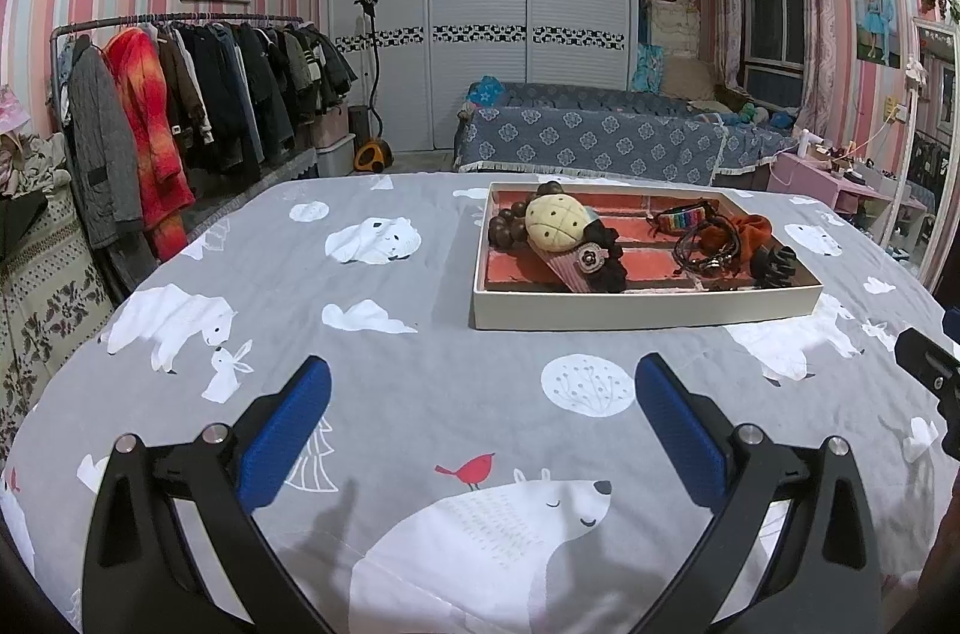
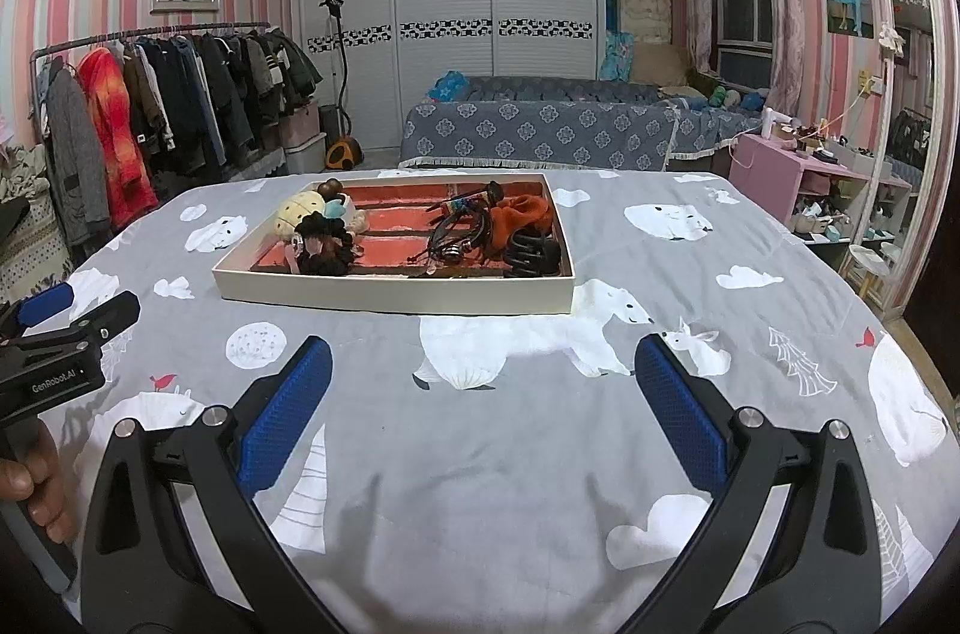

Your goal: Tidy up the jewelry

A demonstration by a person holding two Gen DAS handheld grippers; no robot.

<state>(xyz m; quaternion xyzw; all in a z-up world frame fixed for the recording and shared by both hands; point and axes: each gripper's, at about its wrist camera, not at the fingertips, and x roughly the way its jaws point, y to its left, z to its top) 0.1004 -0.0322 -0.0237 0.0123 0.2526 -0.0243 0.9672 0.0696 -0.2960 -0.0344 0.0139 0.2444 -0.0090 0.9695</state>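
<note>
clothes rack [image 1: 198, 93], white wardrobe [image 1: 528, 33], blue-covered sofa [image 1: 588, 135], polar-bear bedsheet [image 1: 420, 394].

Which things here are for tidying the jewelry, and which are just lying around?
For the job: tray, bead bracelet, cord bracelets, black hair claw, orange scrunchie.

Just around: clothes rack, sofa, garment steamer, pink shelf.

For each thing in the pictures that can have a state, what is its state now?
left gripper: open, holds nothing, over the bedspread
right gripper: open, holds nothing
tray: no lid, lies flat on the bedspread
black hair claw: lies in the tray
wardrobe doors: closed
</note>
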